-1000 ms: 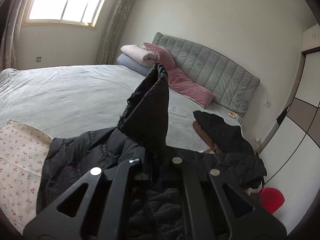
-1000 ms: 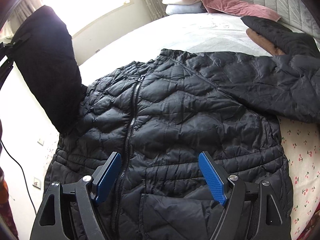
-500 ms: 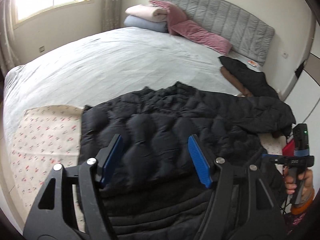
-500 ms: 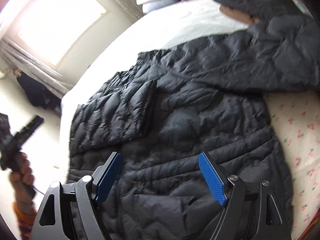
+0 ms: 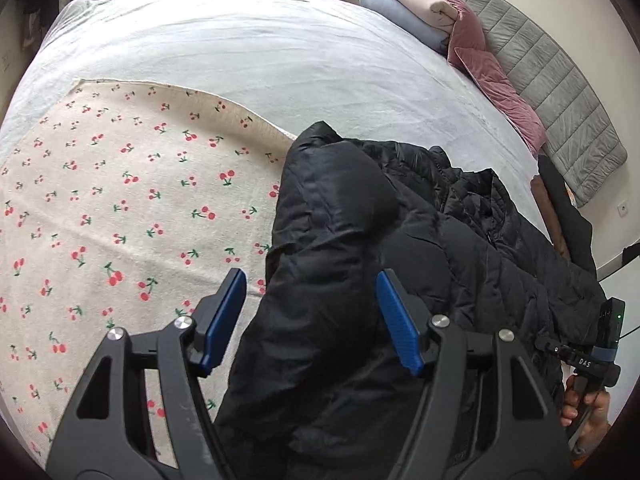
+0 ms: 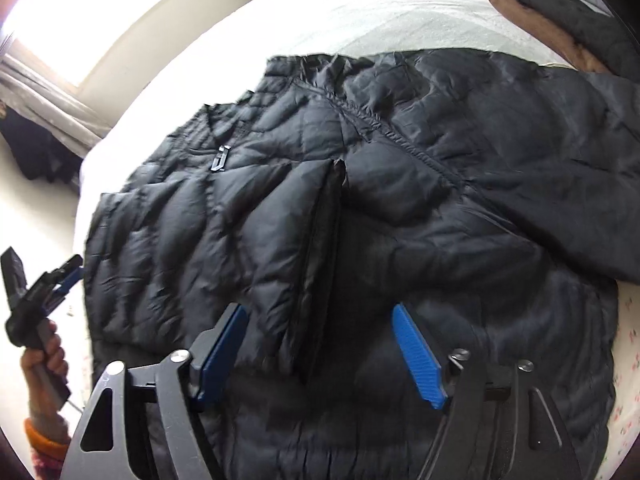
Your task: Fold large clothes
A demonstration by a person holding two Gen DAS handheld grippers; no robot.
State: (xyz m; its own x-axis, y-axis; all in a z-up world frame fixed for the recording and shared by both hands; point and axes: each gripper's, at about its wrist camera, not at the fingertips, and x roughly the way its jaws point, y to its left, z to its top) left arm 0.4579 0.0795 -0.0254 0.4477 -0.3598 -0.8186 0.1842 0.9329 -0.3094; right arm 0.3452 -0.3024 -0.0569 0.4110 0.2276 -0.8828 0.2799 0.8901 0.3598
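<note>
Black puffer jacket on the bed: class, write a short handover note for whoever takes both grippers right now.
Left gripper: jaws open, holding nothing, poised over the jacket's left edge.
Right gripper: jaws open, empty, above the lower front of the jacket.
Black puffer jacket: lies face up, zipped, on the cherry-print cloth spread over the bed.
Done: left sleeve is folded across the chest.
Left: right sleeve is spread outward; fold it in, then fold the body. A second dark garment waits near the headboard.
</note>
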